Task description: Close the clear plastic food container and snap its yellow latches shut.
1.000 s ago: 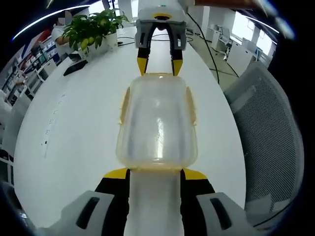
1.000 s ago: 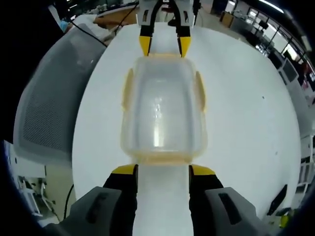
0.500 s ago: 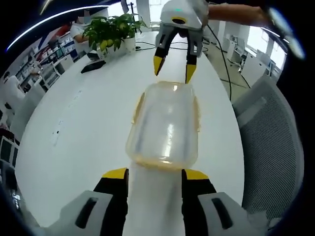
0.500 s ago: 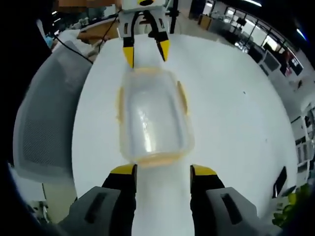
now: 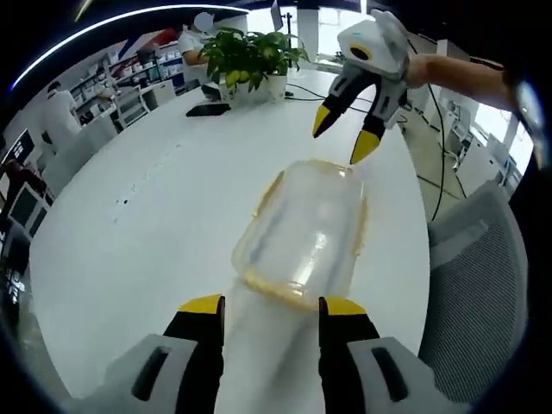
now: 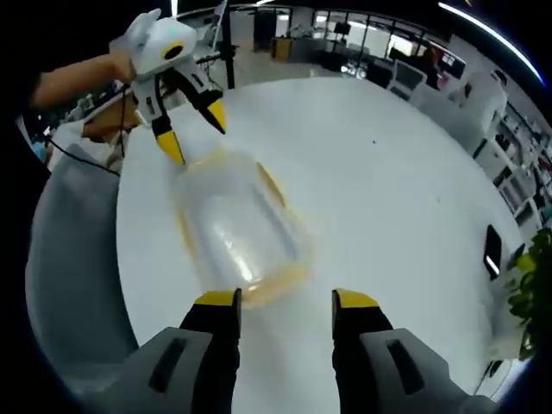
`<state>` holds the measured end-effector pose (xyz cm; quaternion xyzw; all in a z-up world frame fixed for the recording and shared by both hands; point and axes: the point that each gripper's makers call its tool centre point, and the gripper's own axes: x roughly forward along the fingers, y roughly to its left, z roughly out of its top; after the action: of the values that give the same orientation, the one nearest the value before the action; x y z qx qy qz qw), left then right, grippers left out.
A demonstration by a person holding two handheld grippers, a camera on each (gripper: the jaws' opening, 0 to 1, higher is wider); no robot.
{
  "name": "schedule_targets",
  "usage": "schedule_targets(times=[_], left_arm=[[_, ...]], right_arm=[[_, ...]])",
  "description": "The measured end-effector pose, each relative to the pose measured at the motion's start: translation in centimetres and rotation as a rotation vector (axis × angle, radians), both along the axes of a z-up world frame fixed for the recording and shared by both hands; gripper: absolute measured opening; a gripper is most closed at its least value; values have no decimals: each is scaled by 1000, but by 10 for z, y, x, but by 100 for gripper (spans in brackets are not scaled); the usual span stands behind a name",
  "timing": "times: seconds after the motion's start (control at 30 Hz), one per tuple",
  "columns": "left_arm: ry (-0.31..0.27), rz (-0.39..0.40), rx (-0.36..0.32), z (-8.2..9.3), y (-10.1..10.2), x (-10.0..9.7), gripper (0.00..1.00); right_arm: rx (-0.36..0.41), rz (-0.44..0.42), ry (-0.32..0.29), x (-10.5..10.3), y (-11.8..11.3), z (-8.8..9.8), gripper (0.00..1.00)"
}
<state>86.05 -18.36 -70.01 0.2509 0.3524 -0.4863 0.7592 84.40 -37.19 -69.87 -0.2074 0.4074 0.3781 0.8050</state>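
Clear plastic, the food container (image 5: 304, 235) lies on the white table (image 5: 147, 224) between our grippers, lid seemingly down. We hold the left gripper (image 5: 263, 307) and right gripper (image 6: 285, 301) at opposite ends, jaws spread and apart from it, probably to reach its yellow latches (image 6: 271, 185).

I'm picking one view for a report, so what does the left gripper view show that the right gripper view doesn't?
Left gripper view: a potted plant with a dark flat object beside it on the far table edge, and people at desks behind.

Right gripper view: a dark phone-like object near green leaves.

Both: the clear container with yellow latches on the white table, a grey mesh chair, and both open tongs, left and right.
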Motion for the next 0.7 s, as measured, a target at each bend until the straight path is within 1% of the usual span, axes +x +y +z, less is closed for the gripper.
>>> schedule_targets(times=[0.07,0.1,0.17,0.23,0.27,0.33,0.4,0.53,0.57,0.67,0.7], left_arm=[[2,32,-8,0,-1,0,37],[-2,51,-9,0,0,1,37],[-1,89,-19,0,0,1,37],[11,143,-48,1,-1,2,37],[21,172,-70,2,-1,2,37],[26,214,-81,2,0,4,36],[27,243,-94,2,0,4,36],[52,296,-122,1,-4,1,36],[61,320,-137,0,-6,0,37],[70,367,-158,-2,-7,-1,36],[82,392,-163,-4,-7,-1,35]], right_arm=[[9,-28,0,-1,0,0,39],[30,-60,0,-1,1,0,39],[48,-88,11,-3,1,-1,38],[56,-109,7,-4,2,-1,38],[68,-133,13,-5,3,-1,38],[88,-157,18,-6,5,-2,38],[103,-182,17,-5,7,-3,38],[131,-243,28,-4,9,-8,38],[145,-261,35,-4,10,-9,38],[165,-290,53,-4,12,-12,37],[165,-294,55,-4,12,-12,37]])
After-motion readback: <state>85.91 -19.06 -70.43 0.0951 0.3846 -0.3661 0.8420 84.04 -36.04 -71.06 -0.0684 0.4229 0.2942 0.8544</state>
